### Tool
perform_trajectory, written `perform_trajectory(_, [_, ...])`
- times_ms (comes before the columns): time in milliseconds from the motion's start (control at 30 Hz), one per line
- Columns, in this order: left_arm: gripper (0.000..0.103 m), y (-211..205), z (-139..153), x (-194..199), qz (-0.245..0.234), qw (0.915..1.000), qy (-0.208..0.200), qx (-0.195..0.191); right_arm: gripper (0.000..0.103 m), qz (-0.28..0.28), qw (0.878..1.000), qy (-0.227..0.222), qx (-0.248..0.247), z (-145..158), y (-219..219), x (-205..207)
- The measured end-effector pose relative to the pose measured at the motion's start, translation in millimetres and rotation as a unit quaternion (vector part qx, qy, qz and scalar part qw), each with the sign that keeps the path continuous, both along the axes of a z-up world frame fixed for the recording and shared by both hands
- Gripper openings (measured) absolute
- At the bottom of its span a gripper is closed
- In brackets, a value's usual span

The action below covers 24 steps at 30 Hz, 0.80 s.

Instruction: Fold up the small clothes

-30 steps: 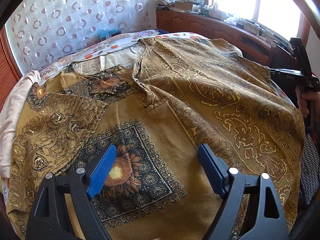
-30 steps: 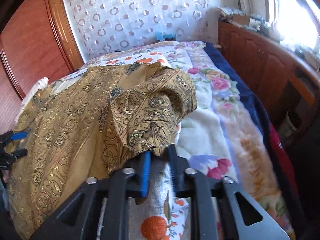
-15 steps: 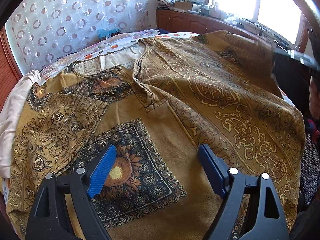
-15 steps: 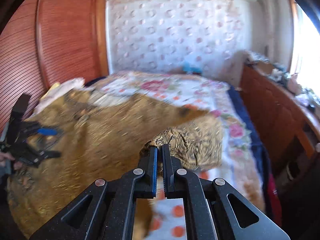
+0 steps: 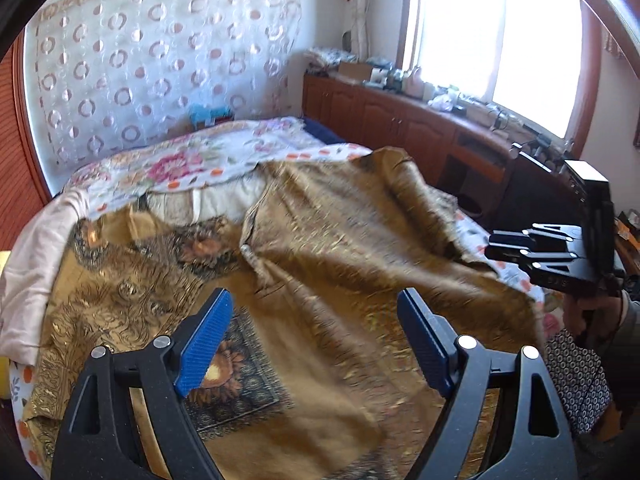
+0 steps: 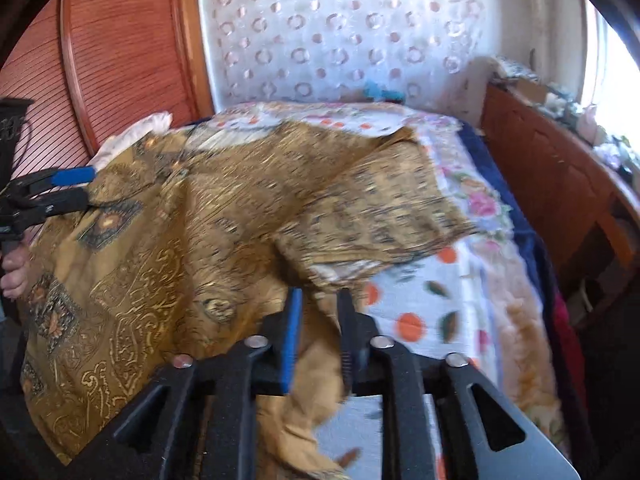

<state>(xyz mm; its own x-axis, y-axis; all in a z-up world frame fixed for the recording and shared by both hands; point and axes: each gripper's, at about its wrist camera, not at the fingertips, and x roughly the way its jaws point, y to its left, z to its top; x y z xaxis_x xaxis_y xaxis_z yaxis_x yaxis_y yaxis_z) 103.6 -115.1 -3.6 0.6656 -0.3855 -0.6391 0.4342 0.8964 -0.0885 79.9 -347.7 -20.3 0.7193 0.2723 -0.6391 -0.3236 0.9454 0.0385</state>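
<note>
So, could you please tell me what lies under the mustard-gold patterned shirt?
The mustard-gold patterned shirt lies on a white floral bedsheet, which shows beside and beyond it. A pale pink cloth pokes out at one side. Anything directly beneath is covered.

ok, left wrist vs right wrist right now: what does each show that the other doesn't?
Left wrist only: its own left gripper, open above the sunflower print, plus the window.

Right wrist only: its own right gripper, with a fold of the garment between its parted fingers, and the slatted wooden door.

Both: the garment, the floral bedspread, the circle-patterned curtain, and the opposite gripper.
</note>
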Motion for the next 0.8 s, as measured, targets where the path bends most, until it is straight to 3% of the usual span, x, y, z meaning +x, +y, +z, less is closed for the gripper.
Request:
perform_trajectory(100, [0.085,-5,7,-6,-0.006,0.9999,-0.008,-0.009,0.048,-0.027,1.000,-0.012,0.008,10,-7,-4])
perform_trajectory(133, [0.085,-6,8,-8,-0.006,0.9999,-0.011,-0.010,0.049,-0.036,0.999,-0.014,0.008,16,-15,-3])
perform_trajectory(667, [0.085,-10,7,-15,0.000,0.9997,-0.024,-0.005,0.049,-0.137,0.989,0.055,0.020,-2,-38,113])
perform_trajectory(800, [0.085,-5,2,-12,0.004,0.9998,-0.015,-0.011,0.049,-0.148,0.985,0.078,0.053,-4,-46,127])
